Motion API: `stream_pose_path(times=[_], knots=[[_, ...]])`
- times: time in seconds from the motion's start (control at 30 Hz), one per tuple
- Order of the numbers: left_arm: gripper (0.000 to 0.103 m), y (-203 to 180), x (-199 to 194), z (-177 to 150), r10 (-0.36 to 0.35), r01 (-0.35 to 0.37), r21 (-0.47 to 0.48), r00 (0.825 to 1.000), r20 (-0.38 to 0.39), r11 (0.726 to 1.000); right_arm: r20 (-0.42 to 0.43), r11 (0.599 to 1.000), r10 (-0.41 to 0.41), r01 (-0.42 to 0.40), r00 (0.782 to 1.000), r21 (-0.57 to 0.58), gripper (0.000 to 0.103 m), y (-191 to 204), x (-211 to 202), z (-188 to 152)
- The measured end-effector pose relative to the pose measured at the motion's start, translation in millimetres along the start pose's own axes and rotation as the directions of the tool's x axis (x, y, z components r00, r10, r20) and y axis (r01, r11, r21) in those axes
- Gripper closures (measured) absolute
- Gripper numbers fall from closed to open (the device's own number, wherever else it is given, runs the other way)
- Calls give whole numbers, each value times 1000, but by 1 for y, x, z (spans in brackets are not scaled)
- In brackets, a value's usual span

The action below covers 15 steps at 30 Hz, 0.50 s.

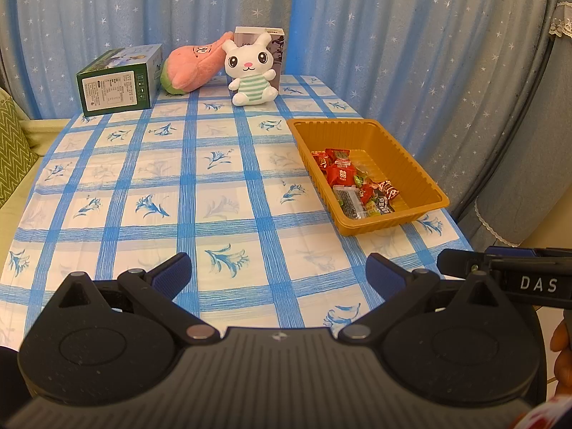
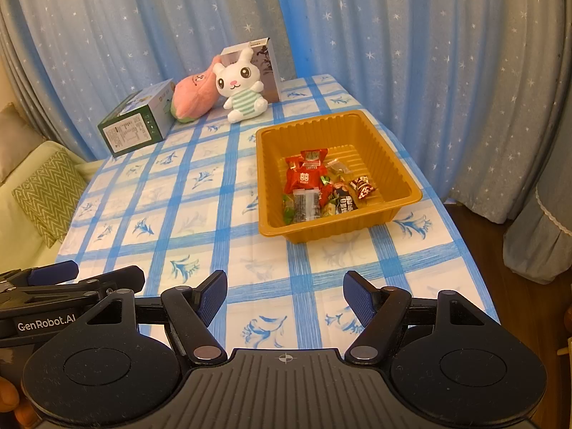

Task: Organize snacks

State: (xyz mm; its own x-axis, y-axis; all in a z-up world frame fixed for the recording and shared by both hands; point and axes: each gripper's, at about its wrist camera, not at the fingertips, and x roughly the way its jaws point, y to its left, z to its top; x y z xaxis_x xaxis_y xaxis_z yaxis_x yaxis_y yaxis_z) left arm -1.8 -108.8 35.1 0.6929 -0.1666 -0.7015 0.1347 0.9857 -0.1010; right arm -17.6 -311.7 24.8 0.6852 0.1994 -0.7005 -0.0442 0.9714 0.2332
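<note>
Table [image 1: 221,193] w/ blue-and-white checked cloth, flower motifs; blue star-print curtain [image 1: 357,35] behind far edge and along right edge.

Left gripper [image 1: 279,275]: jaws released, spread wide, nothing between the blue pads, over the near edge of the table. Right gripper [image 2: 285,296]: jaws also released, gap narrower than left's, nothing between pads; also over near edge, just beside the left one. Each gripper shows at the side of the other's view.

Orange tray [image 2: 379,143]: ribbed plastic, rectangular, sits near right edge of table, approx. mid-depth, apart from both grippers. Snacks [image 2: 314,186] all inside tray, heaped toward its near-left part: red packets [image 2: 305,175], a clear pack w/ dark contents [image 2: 306,203], small green-wrapped sweets, a dark-wrapped piece [image 2: 345,198], a brown-and-white wrapped piece [image 2: 363,186]. Far half of tray floor bare. No snack seen on the cloth outside tray.

Far edge of table, left to right: green box [image 1: 114,85] lying on its side at far-left corner; pink plush [image 1: 193,68] leaning beside it; white rabbit plush [image 1: 252,71] in striped top, seated, against an upright box [image 1: 271,43] behind it.

Green zigzag cushion [image 2: 50,193] off the left edge, on pale seat. Fingers of a hand [image 1: 561,357] partly visible at lower right of left wrist view.
</note>
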Motion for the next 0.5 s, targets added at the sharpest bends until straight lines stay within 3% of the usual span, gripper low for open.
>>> stream_pose_path(times=[0.5], knots=[[0, -2, 2, -4, -3, 3, -3, 1000, 9, 1000, 0, 1000, 1, -1, 1000, 0, 31, -1, 0, 0]])
